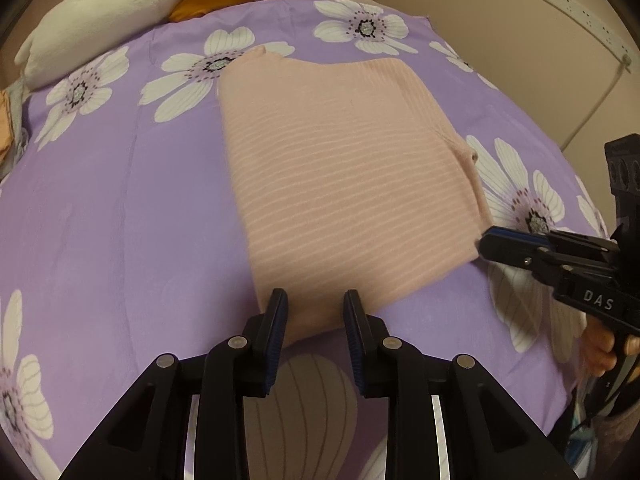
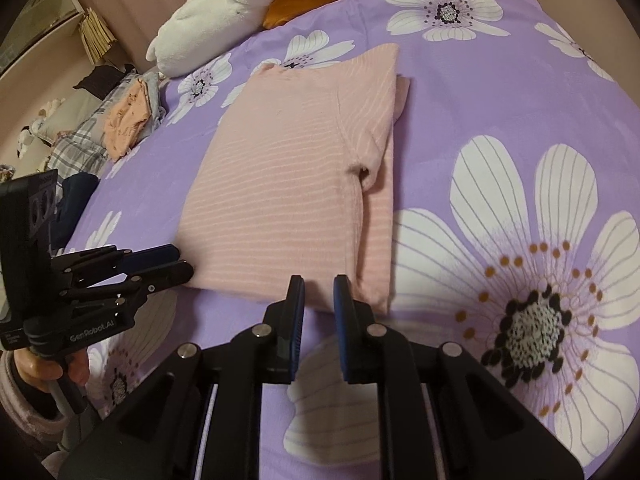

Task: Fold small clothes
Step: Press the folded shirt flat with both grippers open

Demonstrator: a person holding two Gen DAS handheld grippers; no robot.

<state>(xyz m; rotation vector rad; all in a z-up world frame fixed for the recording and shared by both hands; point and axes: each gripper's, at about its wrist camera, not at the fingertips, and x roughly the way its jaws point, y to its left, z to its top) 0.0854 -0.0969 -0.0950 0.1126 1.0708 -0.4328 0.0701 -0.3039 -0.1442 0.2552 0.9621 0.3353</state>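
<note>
A pink striped small shirt (image 1: 340,176) lies partly folded on the purple flowered sheet (image 1: 120,220), sleeves turned in; it also shows in the right wrist view (image 2: 280,184). My left gripper (image 1: 315,300) is open, its tips at the shirt's near hem; in the right wrist view (image 2: 182,262) it is at the hem's left corner. My right gripper (image 2: 319,284) is open with a narrow gap, tips at the near hem on the right side; in the left wrist view (image 1: 486,242) it sits at the shirt's right corner. Neither holds cloth.
A white and orange plush toy (image 2: 224,12) lies at the far edge of the sheet. A pile of other clothes (image 2: 120,128) sits off the sheet's left side. A white power strip (image 1: 580,20) hangs on the wall at right.
</note>
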